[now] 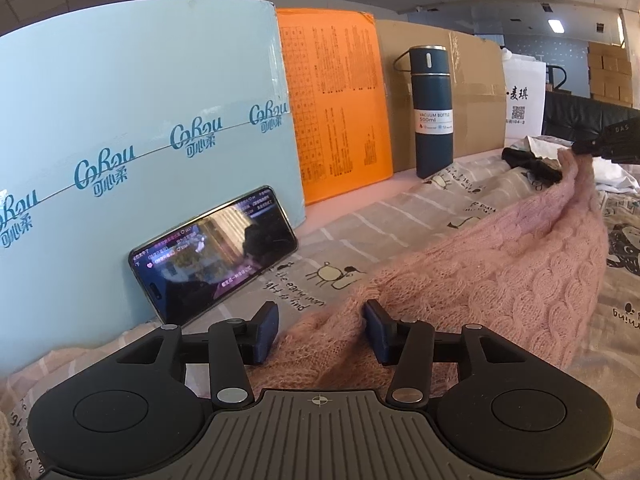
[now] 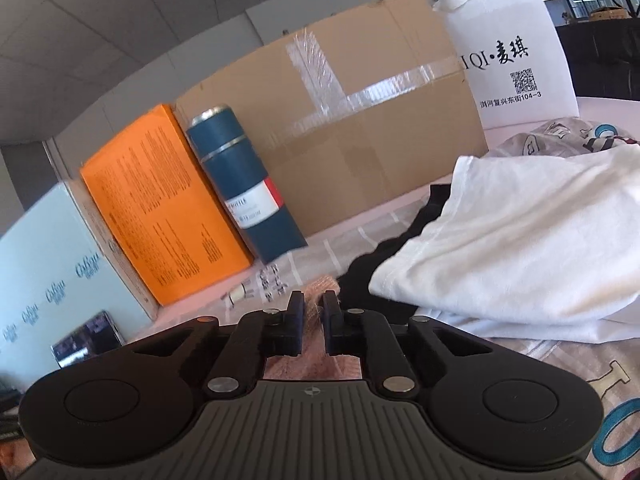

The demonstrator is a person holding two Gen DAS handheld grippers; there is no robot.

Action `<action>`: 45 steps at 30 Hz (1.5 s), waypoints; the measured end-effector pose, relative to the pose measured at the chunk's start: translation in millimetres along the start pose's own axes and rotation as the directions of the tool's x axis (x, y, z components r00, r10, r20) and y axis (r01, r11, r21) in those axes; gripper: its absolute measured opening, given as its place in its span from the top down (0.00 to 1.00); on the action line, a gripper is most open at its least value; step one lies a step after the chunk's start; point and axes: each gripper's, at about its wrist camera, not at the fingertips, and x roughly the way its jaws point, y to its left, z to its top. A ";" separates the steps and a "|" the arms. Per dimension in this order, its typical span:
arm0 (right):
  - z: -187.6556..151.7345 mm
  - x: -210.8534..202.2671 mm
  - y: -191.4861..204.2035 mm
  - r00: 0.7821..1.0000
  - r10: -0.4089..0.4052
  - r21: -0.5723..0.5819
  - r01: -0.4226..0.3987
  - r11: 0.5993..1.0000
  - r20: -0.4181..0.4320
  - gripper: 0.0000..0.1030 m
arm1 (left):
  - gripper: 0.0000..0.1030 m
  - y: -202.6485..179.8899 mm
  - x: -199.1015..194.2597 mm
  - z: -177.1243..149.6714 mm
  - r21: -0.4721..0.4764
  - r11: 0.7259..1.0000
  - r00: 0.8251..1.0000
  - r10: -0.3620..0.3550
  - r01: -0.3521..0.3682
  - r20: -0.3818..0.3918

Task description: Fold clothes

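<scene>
Left wrist view: one pink knit sweater [image 1: 500,264], stretched across the printed sheet [image 1: 400,208]. Left tongs [image 1: 320,328]: part open, sweater hem between the pads, not pressed. Right tongs [image 2: 312,312]: closed on the sweater's far end, raised. Also: one white garment [image 2: 520,248], one black garment [image 2: 368,276], one bottle [image 1: 434,112], one phone [image 1: 212,256], three boxes behind.

Bright, even daylight with soft shadows; strong fisheye bending and dark corners; slight blur in the right view.
</scene>
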 end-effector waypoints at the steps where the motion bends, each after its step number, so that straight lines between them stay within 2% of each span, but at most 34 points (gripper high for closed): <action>1: 2.9 -2.2 1.6 1.000 -0.013 0.006 0.013 1.000 0.005 0.93 | 0.52 0.3 0.0 -0.2 -0.001 1.000 1.000 0.003 -0.003 -0.001; 3: 6.4 -2.7 2.7 0.999 -0.036 0.022 0.036 0.999 -0.005 0.92 | 0.50 1.0 0.1 -0.7 -0.002 1.000 1.000 0.009 -0.009 -0.003; 6: 6.1 -0.6 2.9 0.994 -0.112 0.005 0.112 0.994 -0.011 0.87 | 0.49 0.8 1.0 -0.6 -0.001 1.000 1.000 0.015 -0.015 -0.006; 8: 5.2 0.0 -2.0 0.992 -0.125 0.021 0.125 0.992 -0.026 0.81 | 0.48 1.0 1.0 -0.7 -0.001 1.000 1.000 0.017 -0.017 -0.006; 10: 4.2 0.4 -3.8 0.993 -0.111 0.025 0.112 0.993 -0.041 0.63 | 0.47 1.2 1.1 -0.8 -0.002 1.000 1.000 0.019 -0.019 -0.006; 12: 2.5 1.2 -2.3 0.994 -0.091 0.009 0.091 0.996 -0.054 0.59 | 0.46 1.3 0.9 -0.9 -0.001 1.000 1.000 0.020 -0.020 -0.005; 13: 1.2 1.7 0.5 0.995 -0.077 -0.012 0.076 0.997 -0.059 0.52 | 0.46 1.3 0.6 -0.9 -0.001 1.000 1.000 0.020 -0.020 -0.004; 14: -1.8 3.6 6.3 0.996 -0.054 -0.051 0.051 0.997 -0.065 0.46 | 0.47 1.5 0.3 -1.1 -0.001 1.000 1.000 0.020 -0.020 -0.003; 15: -5.7 5.1 12.9 0.997 -0.033 -0.097 0.026 0.995 -0.071 0.34 | 0.46 1.5 0.3 -1.2 -0.001 1.000 1.000 0.020 -0.020 -0.003; 17: -17.6 5.7 31.0 0.997 0.025 -0.247 -0.043 0.968 -0.075 0.32 | 0.46 1.3 0.0 -1.2 0.000 1.000 1.000 0.020 -0.020 -0.002; 18: -24.5 5.6 41.8 0.996 0.054 -0.337 -0.077 0.938 -0.078 0.29 | 0.46 1.2 -0.2 -1.2 0.000 1.000 1.000 0.020 -0.020 -0.001; 20: -38.3 5.3 63.5 0.990 0.110 -0.507 -0.142 0.850 -0.092 0.21 | 0.46 0.7 -0.4 -1.0 0.001 1.000 1.000 0.019 -0.019 -0.001; 22: -49.3 9.7 81.8 0.979 0.148 -0.632 -0.202 0.748 -0.138 0.20 | 0.46 0.2 -0.5 -0.5 0.001 1.000 1.000 0.018 -0.018 0.001; 23: -51.0 15.8 86.7 0.971 0.157 -0.648 -0.238 0.724 -0.181 0.20 | 0.46 0.3 -0.6 -0.5 0.001 1.000 1.000 0.018 -0.018 0.001; 25: -50.8 28.8 90.9 0.939 0.211 -0.620 -0.340 0.707 -0.273 0.23 | 0.46 0.3 -0.9 -0.5 0.001 1.000 1.000 0.017 -0.017 0.002; 26: -52.5 35.9 92.4 0.931 0.209 -0.616 -0.356 0.702 -0.299 0.25 | 0.46 0.4 -1.0 -0.5 0.001 1.000 1.000 0.017 -0.017 0.003; 27: -54.4 43.2 93.9 0.924 0.203 -0.614 -0.368 0.698 -0.323 0.41 | 0.46 0.4 -1.1 -0.5 0.001 1.000 1.000 0.017 -0.017 0.003; 28: -56.4 50.4 95.4 0.917 0.197 -0.611 -0.380 0.694 -0.346 0.71 | 0.46 0.4 -1.2 -0.4 0.001 1.000 1.000 0.017 -0.017 0.003; 29: -58.8 56.9 95.8 0.920 0.175 -0.620 -0.368 0.693 -0.350 0.82 | 0.46 0.5 -1.3 -0.4 0.001 1.000 1.000 0.017 -0.017 0.004; 30: -59.7 58.1 94.6 0.926 0.168 -0.625 -0.355 0.696 -0.339 0.90 | 0.46 0.5 -1.4 -0.4 0.001 1.000 1.000 0.016 -0.016 0.004; 35: -59.3 55.6 92.8 0.958 0.146 -0.656 -0.275 0.703 -0.245 0.91 | 0.46 0.2 -1.9 0.1 0.006 1.000 1.000 0.020 -0.020 0.006; 41: -65.4 68.2 94.4 0.964 0.070 -0.677 -0.231 0.699 -0.257 0.91 | 0.45 -0.3 -1.4 0.4 0.006 1.000 1.000 0.022 -0.022 0.005; 45: -62.1 64.7 91.1 0.975 0.047 -0.669 -0.183 0.721 -0.216 0.71 | 0.38 -0.4 -3.8 2.6 0.000 0.999 0.999 0.033 -0.033 0.011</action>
